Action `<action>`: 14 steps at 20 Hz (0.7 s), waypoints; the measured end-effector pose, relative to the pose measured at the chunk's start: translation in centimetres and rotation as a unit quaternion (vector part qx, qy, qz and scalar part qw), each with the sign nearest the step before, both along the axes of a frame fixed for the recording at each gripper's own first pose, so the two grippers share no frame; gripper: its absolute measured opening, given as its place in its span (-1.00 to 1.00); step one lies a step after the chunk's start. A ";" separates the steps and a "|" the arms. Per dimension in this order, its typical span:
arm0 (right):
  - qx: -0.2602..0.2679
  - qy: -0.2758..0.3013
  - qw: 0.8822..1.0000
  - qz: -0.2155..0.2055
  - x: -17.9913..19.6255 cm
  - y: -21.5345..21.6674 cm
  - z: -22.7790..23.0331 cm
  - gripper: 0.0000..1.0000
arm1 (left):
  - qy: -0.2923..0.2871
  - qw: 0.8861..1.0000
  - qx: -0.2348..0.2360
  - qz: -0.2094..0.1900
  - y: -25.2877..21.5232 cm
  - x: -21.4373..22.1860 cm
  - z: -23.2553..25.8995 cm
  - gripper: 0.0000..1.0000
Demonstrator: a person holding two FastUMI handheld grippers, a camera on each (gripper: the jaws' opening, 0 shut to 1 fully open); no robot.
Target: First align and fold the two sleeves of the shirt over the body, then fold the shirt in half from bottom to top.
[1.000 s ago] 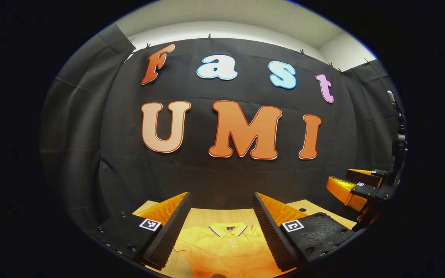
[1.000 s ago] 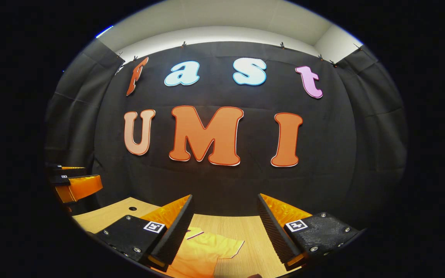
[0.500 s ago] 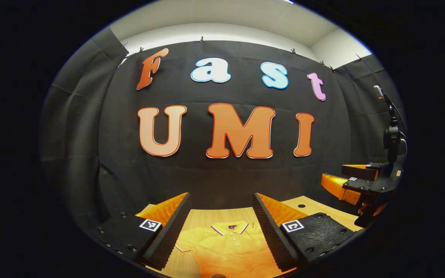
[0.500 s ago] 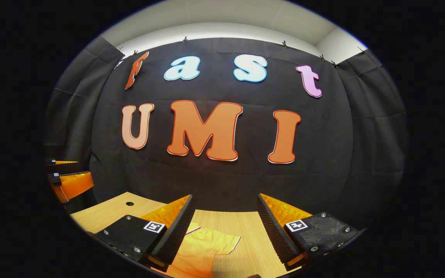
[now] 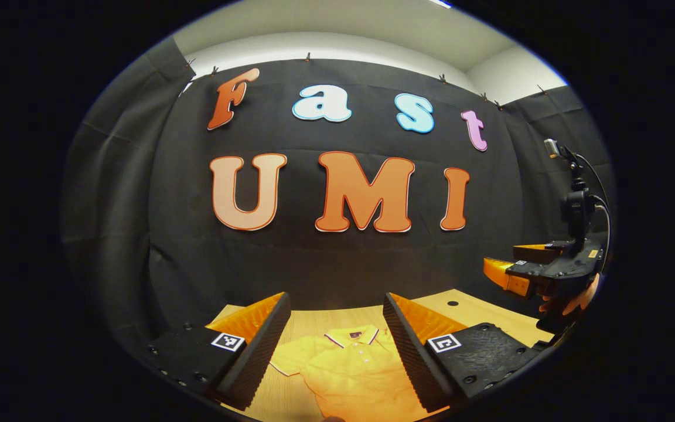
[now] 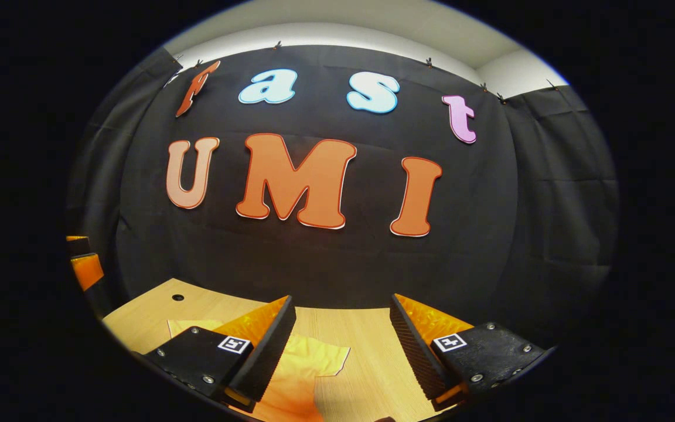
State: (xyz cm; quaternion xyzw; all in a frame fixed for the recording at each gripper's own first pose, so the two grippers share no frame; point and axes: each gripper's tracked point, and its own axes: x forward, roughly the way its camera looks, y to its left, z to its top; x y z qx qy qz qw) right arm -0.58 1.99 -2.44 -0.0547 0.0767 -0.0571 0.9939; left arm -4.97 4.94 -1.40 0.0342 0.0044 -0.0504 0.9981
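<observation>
While both sleeves lay unfolded, the left gripper [image 5: 334,346] and right gripper [image 6: 340,346] hovered, jaws released, above the shirt [image 5: 352,375]; next, grasp a sleeve [image 6: 320,360].

I count one yellow polo shirt [image 5: 349,369] lying flat on one wooden table [image 6: 361,328], my two grippers, the left gripper [image 5: 334,340] and the right gripper [image 6: 340,346], each with two fingers spread apart, and one small round hole [image 6: 178,298] near the table's far left corner.
</observation>
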 end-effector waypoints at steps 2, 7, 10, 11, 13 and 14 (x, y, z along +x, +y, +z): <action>-0.006 0.013 1.000 0.002 0.5 0.2 -0.6 0.95 | 0.000 1.000 0.000 0.007 0.9 -0.2 -0.1 0.95; 0.017 0.042 0.999 0.026 3.6 -0.1 -2.4 0.94 | -0.005 0.998 0.010 0.060 2.1 0.6 -0.2 0.95; 0.013 0.060 0.997 0.034 5.8 -1.5 -4.1 0.94 | -0.012 0.995 0.018 0.092 2.3 1.0 0.2 0.95; 0.018 0.073 0.996 0.037 6.5 -2.0 -4.9 0.94 | -0.010 0.995 0.020 0.100 2.2 1.1 -0.1 0.95; 0.030 0.103 0.993 0.041 7.7 -3.0 -6.9 0.94 | -0.004 0.994 0.019 0.112 1.7 1.6 -0.5 0.95; 0.034 0.118 0.992 0.040 8.2 -3.6 -7.9 0.94 | 0.002 0.993 0.017 0.116 1.3 1.8 -0.9 0.95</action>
